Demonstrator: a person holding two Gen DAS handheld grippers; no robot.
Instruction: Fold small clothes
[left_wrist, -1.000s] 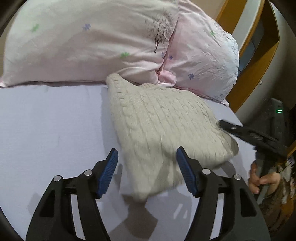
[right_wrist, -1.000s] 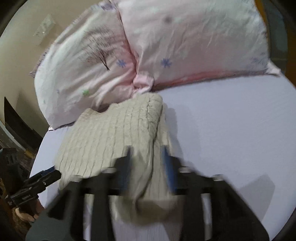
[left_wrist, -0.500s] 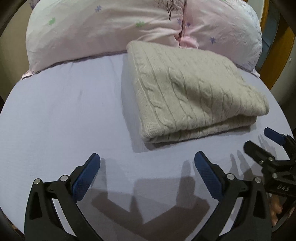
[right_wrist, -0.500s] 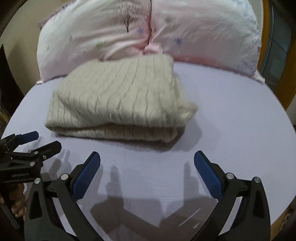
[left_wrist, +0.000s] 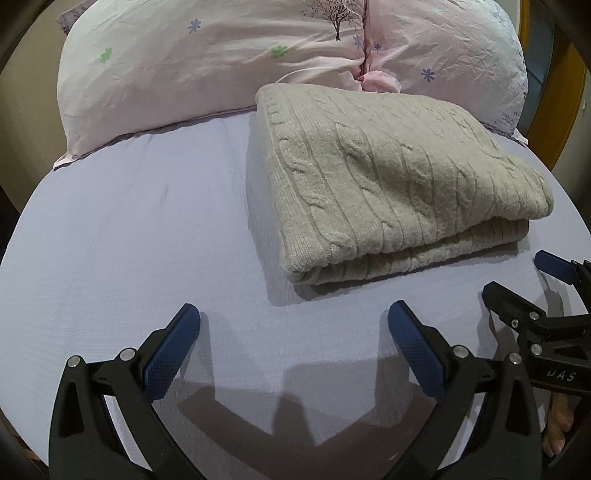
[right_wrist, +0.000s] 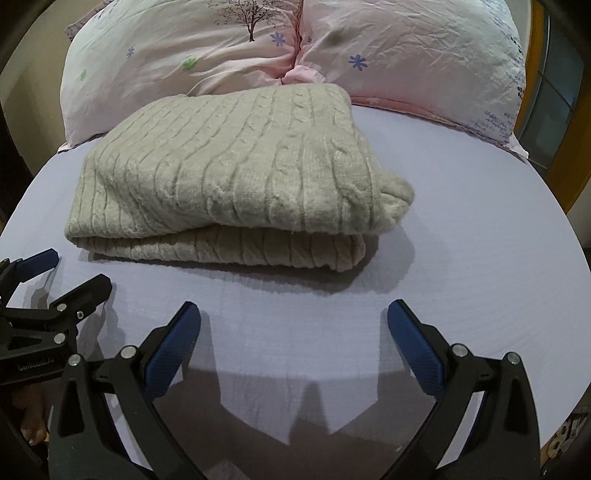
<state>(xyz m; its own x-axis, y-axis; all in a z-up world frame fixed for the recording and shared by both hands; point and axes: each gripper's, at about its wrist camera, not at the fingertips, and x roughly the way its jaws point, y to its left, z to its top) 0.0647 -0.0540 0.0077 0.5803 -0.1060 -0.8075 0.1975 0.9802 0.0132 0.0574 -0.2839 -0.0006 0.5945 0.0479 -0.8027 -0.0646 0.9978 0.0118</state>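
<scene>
A beige cable-knit sweater (left_wrist: 391, 184) lies folded in two layers on the lavender bed sheet (left_wrist: 129, 240), its far edge against the pillows; it also shows in the right wrist view (right_wrist: 236, 173). My left gripper (left_wrist: 293, 325) is open and empty, hovering over bare sheet short of the sweater's near edge. My right gripper (right_wrist: 293, 325) is open and empty, also short of the sweater. Each gripper shows at the edge of the other's view: the right one (left_wrist: 517, 280) and the left one (right_wrist: 70, 273).
Two pink flower-print pillows (left_wrist: 221, 55) (right_wrist: 406, 55) stand behind the sweater. A wooden frame (left_wrist: 569, 92) runs along the right of the bed. The sheet (right_wrist: 480, 221) lies flat around the sweater.
Both grippers have let go of the sweater and pulled back toward the near edge, jaws opened wide. The sweater now lies folded flat; it has barely shifted in the last half second.
</scene>
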